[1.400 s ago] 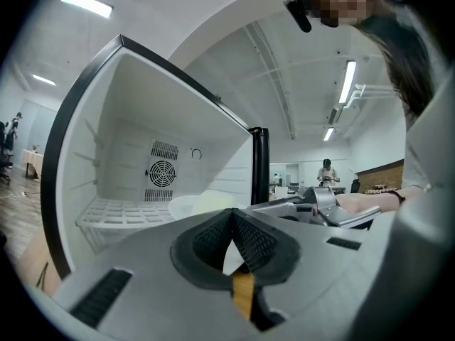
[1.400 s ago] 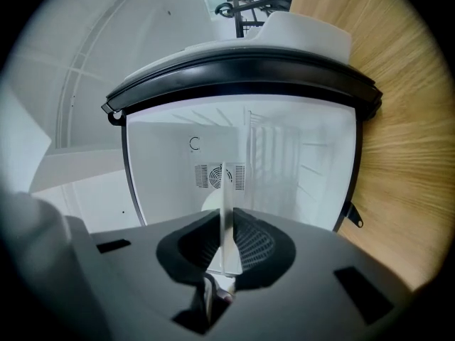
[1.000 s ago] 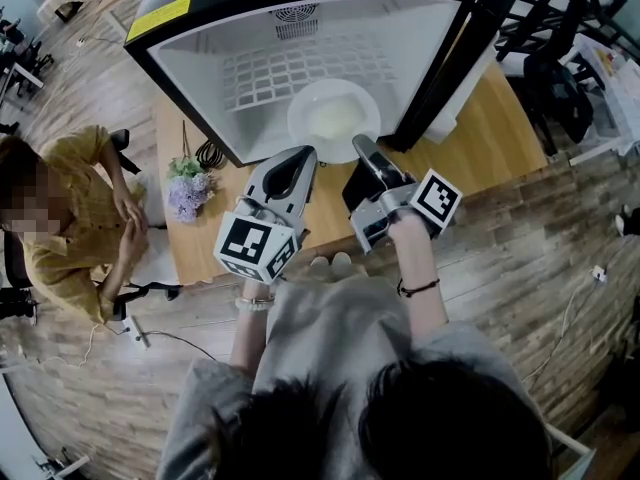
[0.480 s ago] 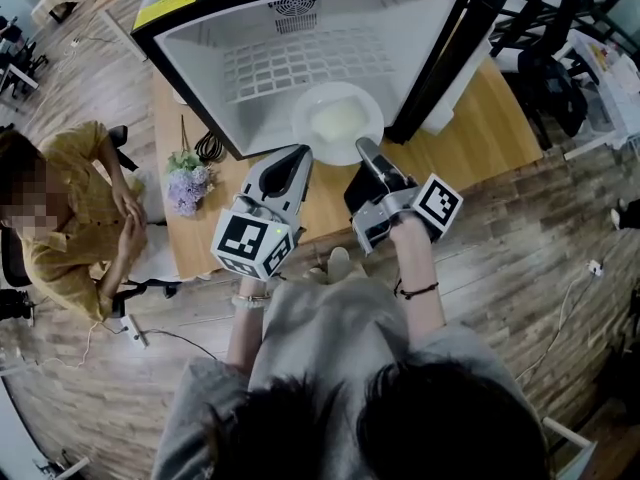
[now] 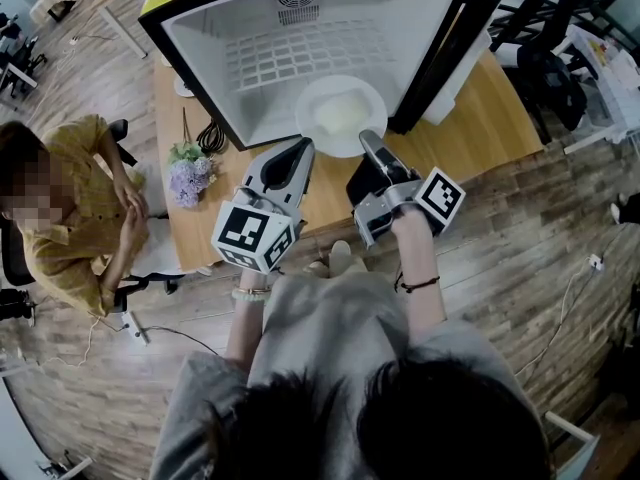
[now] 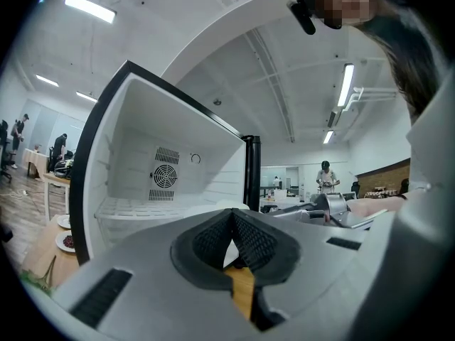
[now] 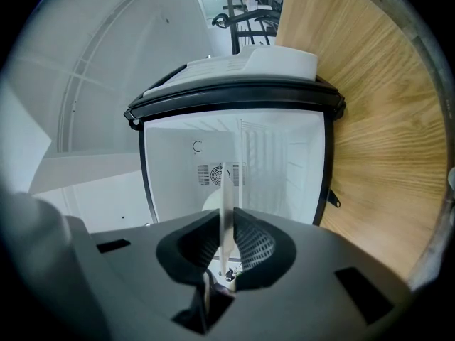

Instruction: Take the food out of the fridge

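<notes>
head view: the white plate of pale food lies across the front lip of the open fridge, which stands on the wooden tabletop, and the right gripper meets the plate's near rim. right gripper view shows its jaws clenched on that thin rim, seen edge-on between the pads. the left gripper hovers over the tabletop just beside the plate's left side, its jaws pressed together with nothing between them.
</notes>
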The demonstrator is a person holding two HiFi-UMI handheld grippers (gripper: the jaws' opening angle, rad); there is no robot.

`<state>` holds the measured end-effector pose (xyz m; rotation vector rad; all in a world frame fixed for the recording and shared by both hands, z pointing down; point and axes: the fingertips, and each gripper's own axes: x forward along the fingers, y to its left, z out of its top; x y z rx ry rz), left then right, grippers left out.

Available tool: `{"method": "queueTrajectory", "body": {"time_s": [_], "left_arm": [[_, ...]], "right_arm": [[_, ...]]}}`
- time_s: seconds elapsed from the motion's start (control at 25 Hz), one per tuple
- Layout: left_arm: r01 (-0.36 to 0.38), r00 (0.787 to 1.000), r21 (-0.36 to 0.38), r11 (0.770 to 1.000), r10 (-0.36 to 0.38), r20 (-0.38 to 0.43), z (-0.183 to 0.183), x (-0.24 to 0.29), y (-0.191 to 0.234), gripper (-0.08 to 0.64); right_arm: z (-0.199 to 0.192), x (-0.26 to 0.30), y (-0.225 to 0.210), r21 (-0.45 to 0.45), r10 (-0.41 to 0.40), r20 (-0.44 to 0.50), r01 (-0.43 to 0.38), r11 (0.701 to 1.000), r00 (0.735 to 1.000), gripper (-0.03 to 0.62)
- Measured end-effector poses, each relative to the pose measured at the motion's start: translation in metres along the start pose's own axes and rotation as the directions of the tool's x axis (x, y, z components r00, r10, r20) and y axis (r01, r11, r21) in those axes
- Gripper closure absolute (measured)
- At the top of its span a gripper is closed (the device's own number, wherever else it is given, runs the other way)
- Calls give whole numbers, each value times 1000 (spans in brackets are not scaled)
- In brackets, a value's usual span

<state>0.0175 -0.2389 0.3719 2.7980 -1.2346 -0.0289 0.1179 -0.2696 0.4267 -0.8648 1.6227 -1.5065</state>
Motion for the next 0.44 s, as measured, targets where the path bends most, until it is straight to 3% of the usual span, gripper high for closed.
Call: {"method": "queueTrajectory", "body": {"time_s": [0.44], "left_arm": [[2, 1000, 3, 1000, -2, 7, 2, -4, -4, 552]], "right_arm": [[-4, -1, 6, -1, 14, -2, -14, 1000, 1000, 554]]}}
